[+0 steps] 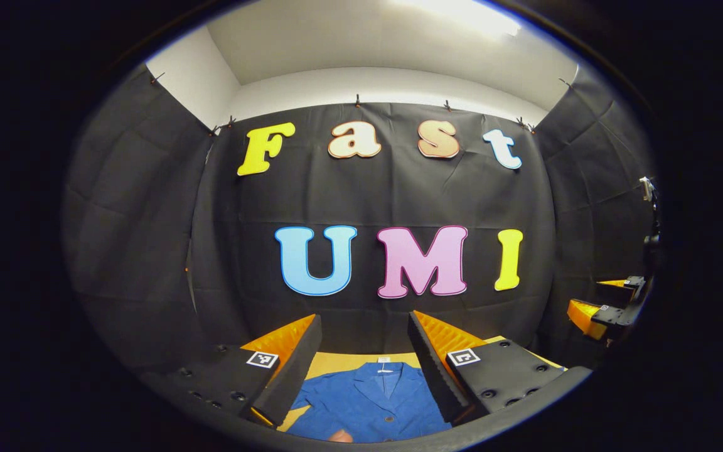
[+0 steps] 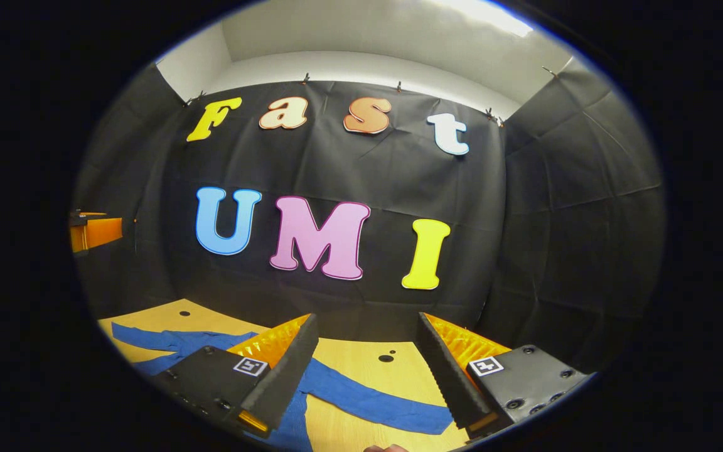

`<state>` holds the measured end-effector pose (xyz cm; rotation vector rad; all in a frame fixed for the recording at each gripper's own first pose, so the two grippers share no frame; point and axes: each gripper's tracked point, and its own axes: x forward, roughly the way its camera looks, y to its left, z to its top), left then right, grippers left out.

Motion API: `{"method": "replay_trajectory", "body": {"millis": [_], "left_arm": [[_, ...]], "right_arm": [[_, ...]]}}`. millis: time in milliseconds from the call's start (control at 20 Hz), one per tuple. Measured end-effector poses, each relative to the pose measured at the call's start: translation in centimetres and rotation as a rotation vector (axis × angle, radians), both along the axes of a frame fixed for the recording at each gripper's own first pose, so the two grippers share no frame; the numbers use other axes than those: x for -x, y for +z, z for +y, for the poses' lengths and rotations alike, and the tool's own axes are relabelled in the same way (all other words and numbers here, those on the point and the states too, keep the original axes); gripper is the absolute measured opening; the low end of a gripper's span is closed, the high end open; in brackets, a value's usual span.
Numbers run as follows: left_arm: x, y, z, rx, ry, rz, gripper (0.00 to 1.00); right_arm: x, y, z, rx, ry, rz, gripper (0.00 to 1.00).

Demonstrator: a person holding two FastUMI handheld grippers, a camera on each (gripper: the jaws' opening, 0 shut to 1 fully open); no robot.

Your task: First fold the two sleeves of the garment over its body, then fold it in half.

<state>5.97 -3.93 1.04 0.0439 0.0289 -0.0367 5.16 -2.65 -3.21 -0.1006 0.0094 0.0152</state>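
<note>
1. Left tongs, left gripper view: held wide open, nothing gripped, raised above the tabletop and aimed at the booth's black back wall.
2. Garment, a blue collared jacket, is seen below and between the left fingers, front up on the wooden tabletop. Collar points toward the far wall; a small white tag is seen at the neck, one dark button lower on the front. No finger is touching the cloth.
3. Near edge of the left gripper view: a small pale patch over the garment's front, too small to identify.
4. Right edge of the left gripper view: the right tongs are seen farther off, at about the same height, fingers apart.
5. Right tongs, right gripper view: open wide, nothing gripped, held above the tabletop.
6. Under them, one sleeve of the garment is laid out flat, running from near-left to right across the wood, its cuff end near the right finger. More blue cloth is spread at the left, partly hidden by the left finger.
7. Two small dark holes are seen in the tabletop, one far-left, one between the fingers.
8. Left edge of the right gripper view: part of the left tongs is visible.
</note>
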Motion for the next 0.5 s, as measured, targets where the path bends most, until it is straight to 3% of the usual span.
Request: {"method": "replay_trajectory", "body": {"millis": [100,150,200,250,300,350,500], "left_arm": [[-0.4,-0.1,0.6,0.012,-0.015,0.012,0.8],[-0.6,-0.1,0.9,0.021,-0.024,0.012,0.8],[-0.6,-0.1,1.2,0.027,-0.031,0.009,0.8],[-0.7,-0.2,1.7,0.031,-0.037,0.008,0.79],[-0.7,-0.4,2.1,0.034,-0.042,0.007,0.8],[-0.8,-0.7,2.5,0.038,-0.05,0.01,0.79],[-1.0,-1.8,4.1,0.034,-0.067,0.028,0.8]], "right_arm": [[0.2,0.2,0.2,0.009,-0.022,-0.006,1.0],[0.4,0.2,0.2,0.011,-0.031,-0.007,0.93],[0.7,-0.1,0.2,0.012,-0.039,-0.002,0.93],[0.7,-0.4,0.4,0.01,-0.044,0.004,1.0],[0.8,-0.8,0.4,0.004,-0.046,0.006,0.93],[0.7,-1.5,0.1,0.004,-0.057,0.018,1.0],[1.1,-2.8,-1.8,-0.012,-0.136,0.068,1.0]]}}
